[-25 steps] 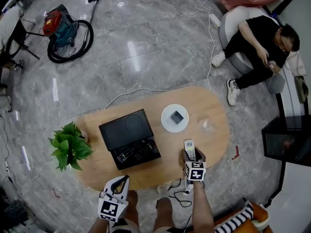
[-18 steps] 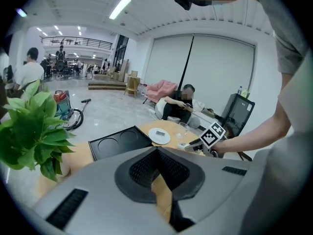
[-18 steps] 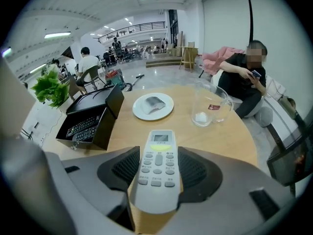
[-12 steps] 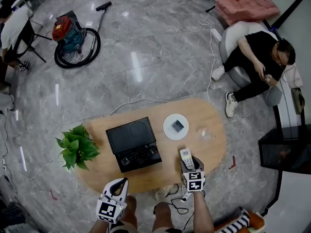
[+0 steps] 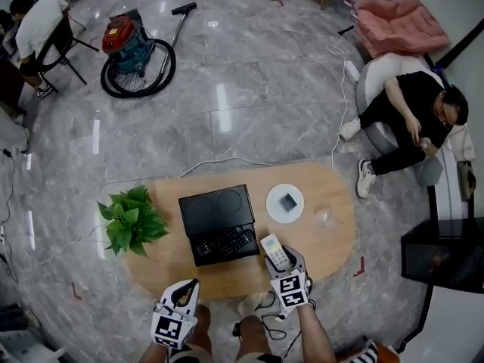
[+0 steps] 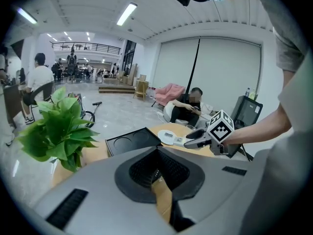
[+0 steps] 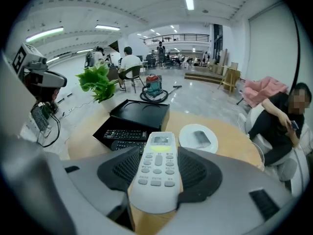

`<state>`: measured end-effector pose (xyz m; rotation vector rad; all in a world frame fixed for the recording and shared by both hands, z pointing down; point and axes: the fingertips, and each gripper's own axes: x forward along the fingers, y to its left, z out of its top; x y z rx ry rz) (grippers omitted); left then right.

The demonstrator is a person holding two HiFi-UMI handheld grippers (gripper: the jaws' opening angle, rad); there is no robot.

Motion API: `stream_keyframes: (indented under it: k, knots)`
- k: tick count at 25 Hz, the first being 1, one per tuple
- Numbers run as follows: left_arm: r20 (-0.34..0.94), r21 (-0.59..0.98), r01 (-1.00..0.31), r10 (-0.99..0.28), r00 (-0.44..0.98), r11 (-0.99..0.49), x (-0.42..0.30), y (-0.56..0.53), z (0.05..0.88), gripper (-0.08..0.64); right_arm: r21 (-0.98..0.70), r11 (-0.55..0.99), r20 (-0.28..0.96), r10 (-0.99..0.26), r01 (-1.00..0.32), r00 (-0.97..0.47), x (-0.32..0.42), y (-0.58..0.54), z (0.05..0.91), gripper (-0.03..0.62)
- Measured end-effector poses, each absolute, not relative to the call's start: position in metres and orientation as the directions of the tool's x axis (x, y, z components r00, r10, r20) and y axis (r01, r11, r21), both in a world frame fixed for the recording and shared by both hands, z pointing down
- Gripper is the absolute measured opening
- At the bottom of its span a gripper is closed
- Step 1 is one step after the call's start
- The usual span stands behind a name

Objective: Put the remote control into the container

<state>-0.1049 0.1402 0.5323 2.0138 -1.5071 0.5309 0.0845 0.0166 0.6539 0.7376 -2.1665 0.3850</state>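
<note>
My right tongs [image 5: 283, 271] are clamped on the white plastic remote control [image 5: 273, 250], above the oval wooden table [image 5: 336, 203]. The open black box container [image 5: 214, 211] sits just ahead and left of them (dark remotes lie inside). My left tongs [image 5: 187, 287] are pressed together, empty.

Three remotes: one white remote control [image 7: 156, 175] in the right claw [image 7: 156, 153], two black remotes [image 7: 123, 134] ahead-left of it (inside the one container [image 7: 142, 110]). One plate [image 7: 185, 133], one plant [image 7: 100, 82].

No legible print — even on remote control [image 7: 155, 175]
</note>
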Motion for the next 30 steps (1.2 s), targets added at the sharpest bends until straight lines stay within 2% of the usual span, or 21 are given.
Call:
stream_keyframes:
  k: [9, 18, 30]
  knots:
    - [0.634, 0.186, -0.977, -0.747, 0.198, -0.101, -0.138, 0.167, 0.536, 0.008, -0.051, 0.905, 0.761, -0.238, -0.422, -0.603, 0.007, 0.04, 0.65, 0.238]
    - [0.646, 0.188, -0.982, -0.757, 0.101, 0.029, -0.163, 0.191, 0.547, 0.008, -0.061, 0.973, 0.782, -0.091, -0.221, -0.617, -0.044, 0.063, 0.676, 0.238]
    - [0.671, 0.187, -0.969, -0.742, 0.006, 0.161, -0.188, 0.216, 0.566, 0.008, -0.081, 0.995, 0.807, 0.028, -0.064, -0.59, -0.082, 0.076, 0.719, 0.236]
